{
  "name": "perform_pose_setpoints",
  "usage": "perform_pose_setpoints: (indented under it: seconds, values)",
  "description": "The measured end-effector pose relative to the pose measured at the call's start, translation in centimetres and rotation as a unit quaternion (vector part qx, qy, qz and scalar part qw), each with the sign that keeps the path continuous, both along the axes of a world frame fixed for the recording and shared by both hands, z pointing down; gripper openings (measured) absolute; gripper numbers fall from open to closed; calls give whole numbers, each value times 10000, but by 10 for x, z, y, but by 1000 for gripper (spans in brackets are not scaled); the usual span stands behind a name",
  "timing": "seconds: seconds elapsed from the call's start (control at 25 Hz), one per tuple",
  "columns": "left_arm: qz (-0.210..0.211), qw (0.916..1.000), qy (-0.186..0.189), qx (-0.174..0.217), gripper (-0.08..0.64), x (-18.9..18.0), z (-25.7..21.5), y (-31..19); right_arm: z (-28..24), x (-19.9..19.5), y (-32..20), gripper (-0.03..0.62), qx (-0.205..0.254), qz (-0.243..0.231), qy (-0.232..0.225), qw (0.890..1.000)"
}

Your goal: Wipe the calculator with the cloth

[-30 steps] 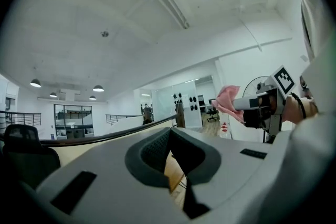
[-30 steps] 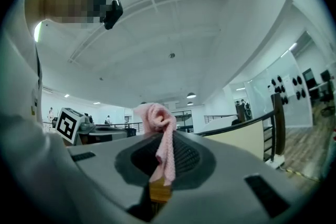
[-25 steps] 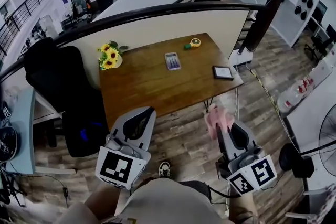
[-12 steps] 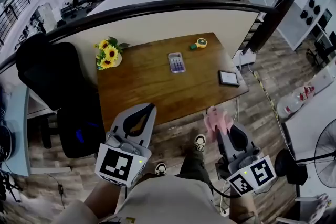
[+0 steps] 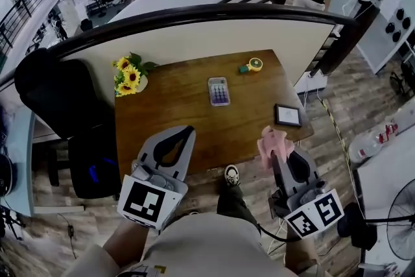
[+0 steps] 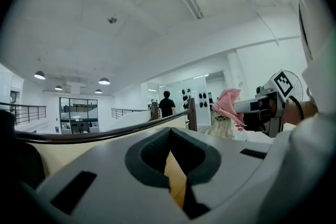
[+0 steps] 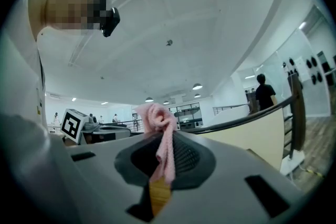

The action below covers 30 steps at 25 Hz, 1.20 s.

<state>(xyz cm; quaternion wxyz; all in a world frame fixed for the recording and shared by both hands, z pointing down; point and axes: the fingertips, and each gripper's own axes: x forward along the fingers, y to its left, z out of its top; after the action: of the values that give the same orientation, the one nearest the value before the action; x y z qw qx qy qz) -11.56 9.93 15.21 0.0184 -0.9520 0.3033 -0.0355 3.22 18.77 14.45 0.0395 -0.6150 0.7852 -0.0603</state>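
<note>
The grey calculator (image 5: 218, 90) lies flat on the far middle of the wooden table (image 5: 188, 120). My right gripper (image 5: 276, 154) hovers at the table's near right edge, shut on a crumpled pink cloth (image 5: 271, 143) that sticks up from its jaws. The right gripper view has the cloth (image 7: 158, 126) pinched between the jaws, which point upward. My left gripper (image 5: 187, 132) is over the near edge further left, jaws together with nothing in them. In the left gripper view, that gripper (image 6: 170, 136) also tilts up and only a sliver of table shows; the calculator is hidden.
Yellow sunflowers (image 5: 130, 74) stand at the table's far left corner, a yellow-green tape measure (image 5: 253, 65) at the far right, a small dark tablet (image 5: 287, 115) on the right side. A black chair (image 5: 61, 100) is left of the table and a curved partition (image 5: 194, 29) behind it. My shoe (image 5: 231, 174) is below.
I have stepped closer to the table. Both grippers, over the floor a second ago, now reach its near edge. The cloth stays in the right gripper.
</note>
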Motion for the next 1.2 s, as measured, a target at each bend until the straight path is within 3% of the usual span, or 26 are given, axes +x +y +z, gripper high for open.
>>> perform_pose_setpoints:
  seconds: [0.36,0.64,0.96,1.2]
  values:
    - [-556,9982,-199,-64,3,80,-1,-76,3,88,-107,40,-192,-779,-101,9967]
    - [-1188,9920,-391,-164,3,130,4,-132,11,142,-182,40,-346,-1423,-197,9890]
    - [-1977,9778,-573,-379,3,142,21,-166,32,170,-243,40,-523,-1979,-278,9784]
    - [-2193,9717,-726,-491,3,141,33,-178,46,171,-266,41,-673,-2110,-327,9746]
